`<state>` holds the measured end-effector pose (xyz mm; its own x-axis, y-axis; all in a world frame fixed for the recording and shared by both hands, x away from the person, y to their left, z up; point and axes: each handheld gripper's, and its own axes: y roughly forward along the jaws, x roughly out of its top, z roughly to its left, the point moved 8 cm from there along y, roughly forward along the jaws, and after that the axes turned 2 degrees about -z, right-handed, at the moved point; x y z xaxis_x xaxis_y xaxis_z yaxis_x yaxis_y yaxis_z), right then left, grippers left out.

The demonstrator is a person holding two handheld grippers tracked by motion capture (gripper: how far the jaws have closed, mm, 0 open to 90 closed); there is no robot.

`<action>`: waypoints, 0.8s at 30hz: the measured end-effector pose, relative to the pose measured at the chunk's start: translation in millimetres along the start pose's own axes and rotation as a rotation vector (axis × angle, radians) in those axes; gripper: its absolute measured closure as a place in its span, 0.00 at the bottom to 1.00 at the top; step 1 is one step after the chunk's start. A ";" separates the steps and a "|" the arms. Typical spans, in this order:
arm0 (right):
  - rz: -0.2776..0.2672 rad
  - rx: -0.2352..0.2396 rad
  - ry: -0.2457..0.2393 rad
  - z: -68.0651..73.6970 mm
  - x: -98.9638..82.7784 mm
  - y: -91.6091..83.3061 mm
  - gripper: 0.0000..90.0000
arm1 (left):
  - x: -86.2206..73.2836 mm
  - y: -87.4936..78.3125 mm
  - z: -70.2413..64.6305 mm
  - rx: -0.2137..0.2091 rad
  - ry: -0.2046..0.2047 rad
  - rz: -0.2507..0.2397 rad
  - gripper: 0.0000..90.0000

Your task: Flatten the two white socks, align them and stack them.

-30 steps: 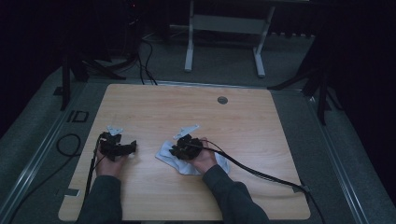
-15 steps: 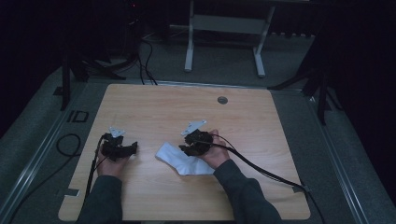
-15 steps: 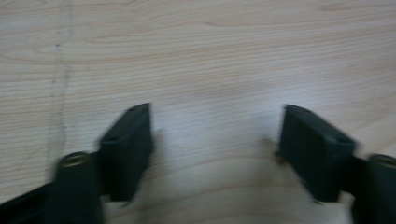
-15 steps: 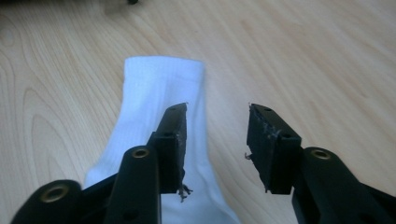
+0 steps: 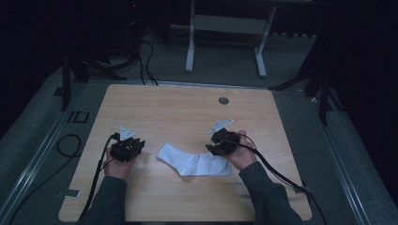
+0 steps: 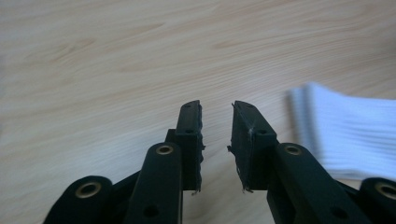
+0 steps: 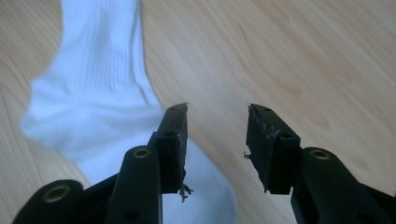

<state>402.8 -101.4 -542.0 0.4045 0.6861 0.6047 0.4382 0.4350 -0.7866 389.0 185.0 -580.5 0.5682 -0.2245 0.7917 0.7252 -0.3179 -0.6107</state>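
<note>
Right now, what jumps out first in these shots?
The white sock lying flat on the wooden table, near the front edge between the two hands. The left claw sits just left of its cuff, jaws empty and having just been closing. The right claw is by the other end, jaws apart with nothing between them.

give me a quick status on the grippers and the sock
Left gripper empty, jaws just closing, gap left. Right gripper open, empty. White sock flat on table between them. Nothing in the way.
</note>
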 end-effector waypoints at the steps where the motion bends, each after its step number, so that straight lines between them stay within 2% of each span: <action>1: 0.001 -0.006 0.002 -1.5 -3.5 -1.7 0.65 | 1.9 -0.3 -4.5 -0.009 0.011 -0.002 0.83; 4: 0.014 -0.015 0.018 -5.2 -14.6 -9.0 0.68 | 6.0 0.5 -17.8 -0.045 0.047 -0.001 0.85; 8: 0.017 -0.010 0.063 -6.3 -28.1 -18.2 0.69 | 8.0 4.9 -36.6 -0.090 0.088 0.009 0.90; 12: 0.024 -0.006 0.092 -6.2 -42.0 -22.1 0.70 | 10.7 9.3 -51.8 -0.126 0.126 0.004 0.99; 18: 0.032 0.018 0.145 -4.6 -56.9 -19.1 0.73 | 10.5 20.5 -63.5 -0.153 0.132 0.019 1.00; 24: 0.036 0.027 0.195 -3.1 -59.8 -9.3 0.70 | 0.7 32.9 -67.1 -0.160 0.153 0.071 1.00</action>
<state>377.0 -148.3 -570.5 0.5683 0.5765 0.5871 0.4004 0.4296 -0.8094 387.2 112.5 -598.8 0.5411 -0.3849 0.7477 0.6079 -0.4353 -0.6640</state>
